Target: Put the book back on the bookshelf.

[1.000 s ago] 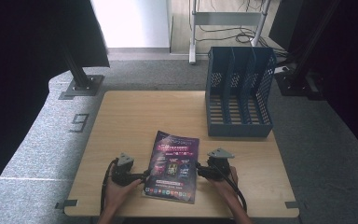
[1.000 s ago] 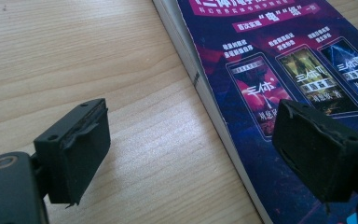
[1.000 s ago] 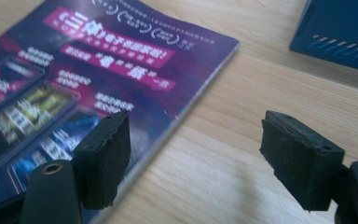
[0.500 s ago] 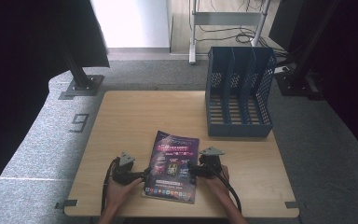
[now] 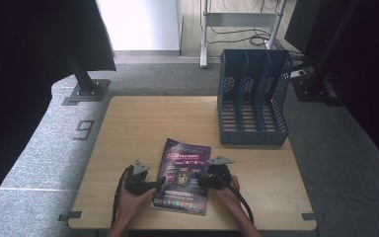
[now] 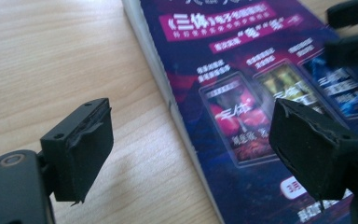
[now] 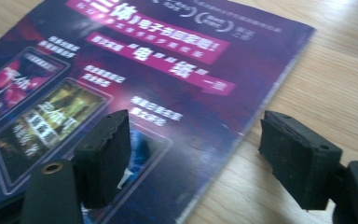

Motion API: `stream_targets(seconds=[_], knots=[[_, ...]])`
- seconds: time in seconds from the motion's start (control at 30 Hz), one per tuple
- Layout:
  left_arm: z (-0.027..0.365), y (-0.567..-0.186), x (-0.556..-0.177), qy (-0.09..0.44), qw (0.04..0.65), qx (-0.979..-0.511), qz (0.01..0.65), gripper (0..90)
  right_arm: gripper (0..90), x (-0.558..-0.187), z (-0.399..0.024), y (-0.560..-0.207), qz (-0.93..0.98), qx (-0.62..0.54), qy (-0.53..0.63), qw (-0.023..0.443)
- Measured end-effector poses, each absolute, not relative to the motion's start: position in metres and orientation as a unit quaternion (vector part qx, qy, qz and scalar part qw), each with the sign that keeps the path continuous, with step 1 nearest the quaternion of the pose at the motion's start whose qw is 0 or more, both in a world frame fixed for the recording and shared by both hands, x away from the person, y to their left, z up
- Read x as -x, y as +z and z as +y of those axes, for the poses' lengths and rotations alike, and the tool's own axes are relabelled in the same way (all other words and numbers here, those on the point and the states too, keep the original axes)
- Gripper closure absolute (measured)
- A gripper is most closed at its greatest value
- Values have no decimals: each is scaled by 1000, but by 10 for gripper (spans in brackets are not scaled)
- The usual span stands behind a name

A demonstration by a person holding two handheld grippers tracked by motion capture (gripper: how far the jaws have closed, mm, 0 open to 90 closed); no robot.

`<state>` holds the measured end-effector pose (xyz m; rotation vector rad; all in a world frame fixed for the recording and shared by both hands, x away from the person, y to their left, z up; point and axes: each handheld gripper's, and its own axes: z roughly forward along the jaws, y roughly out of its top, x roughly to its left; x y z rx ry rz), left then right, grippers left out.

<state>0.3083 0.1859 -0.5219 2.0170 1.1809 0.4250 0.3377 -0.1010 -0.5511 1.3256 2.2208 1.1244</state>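
Since the earlier frame the right gripper (image 5: 203, 178) had slid in over the right edge of the magazine (image 5: 183, 175), its wide jaws having just closed a little with that edge between them, pads not yet pressing. At the near edge of the tabletop (image 5: 143, 123) the left gripper (image 5: 159, 184) straddled the magazine's left edge, jaws spread wide and gripping nothing. Both hands seemed set to pinch it from opposite sides and lift. Farther off, at the far right corner, stood the blue file rack (image 5: 252, 98), probably its destination.
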Motion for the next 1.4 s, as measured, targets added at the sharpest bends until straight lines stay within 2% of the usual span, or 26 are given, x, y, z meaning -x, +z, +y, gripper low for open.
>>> stream_targets(seconds=[0.47, 1.4], knots=[[168, -531, -337, 155, 360, -795, 462, 140, 244, -337, -98, -552, 776, -465, 396, 159], [154, -545, -344, 130, 359, -805, 454, 141, 287, -335, -99, -552, 775, -459, 400, 171]])
